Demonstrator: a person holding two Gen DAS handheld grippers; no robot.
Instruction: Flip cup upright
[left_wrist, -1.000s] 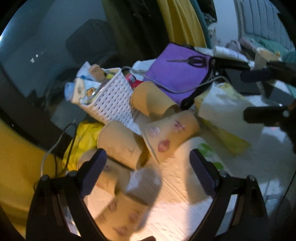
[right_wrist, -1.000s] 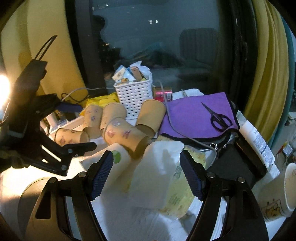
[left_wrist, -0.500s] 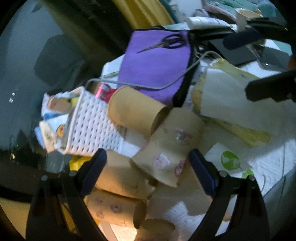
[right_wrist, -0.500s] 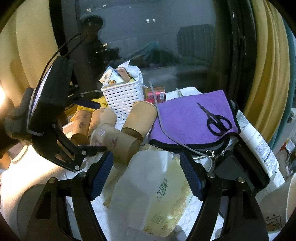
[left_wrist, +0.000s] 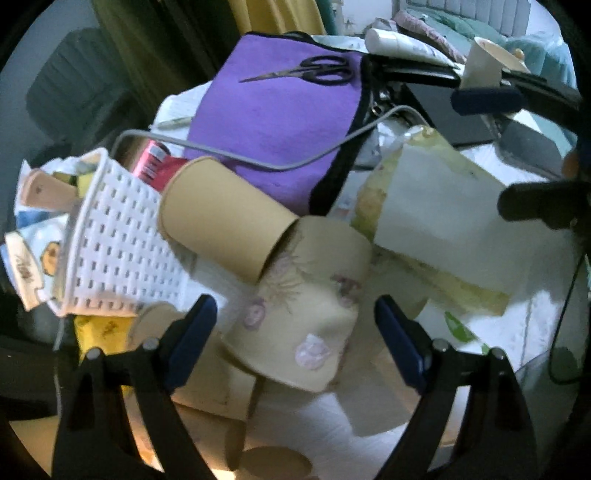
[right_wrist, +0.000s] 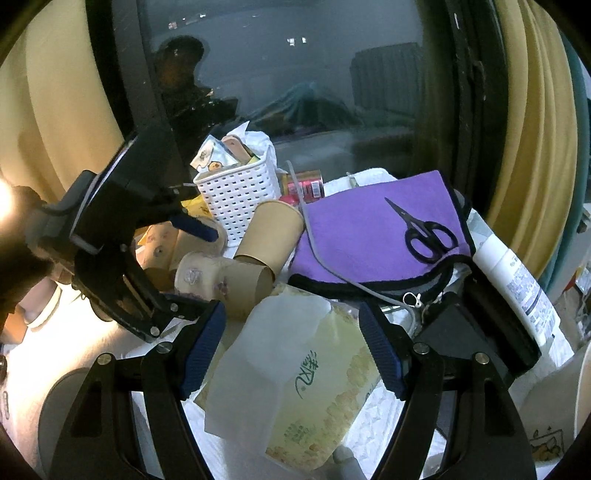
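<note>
Cup: the printed paper cup (left_wrist: 310, 306) lies on its side between the left gripper's (left_wrist: 295, 332) two blue pads, its closed base toward the camera and its mouth pointing away; from the right wrist view the same cup (right_wrist: 218, 277) lies ahead and to the left of the right gripper (right_wrist: 288, 350).
Left jaws: spread wide, one pad on each side of the cup; whether either pad touches the cup wall cannot be told.
Right jaws: open, holding nothing, poised over a pale tissue pack (right_wrist: 295, 380).
Neighbours: a plain brown cup (left_wrist: 225, 221) lies tipped just beyond the left jaws, its rim against the printed cup's far end; more cups sit below and left of the left jaws, blurred.
Edges: a white basket (left_wrist: 118, 243) stands ahead-left of the left jaws, close to the plain cup; the tissue pack lies ahead-right.
Room: a bare patch of white desk cover (left_wrist: 517, 325) lies right of the left jaws.
Farther off: purple cloth (left_wrist: 280, 110) with scissors (left_wrist: 317, 70) on it, crossed by a grey cable (left_wrist: 295, 162).
Hidden: the printed cup's mouth faces away; the bottom edge of the left wrist view is dark and smeared.
</note>
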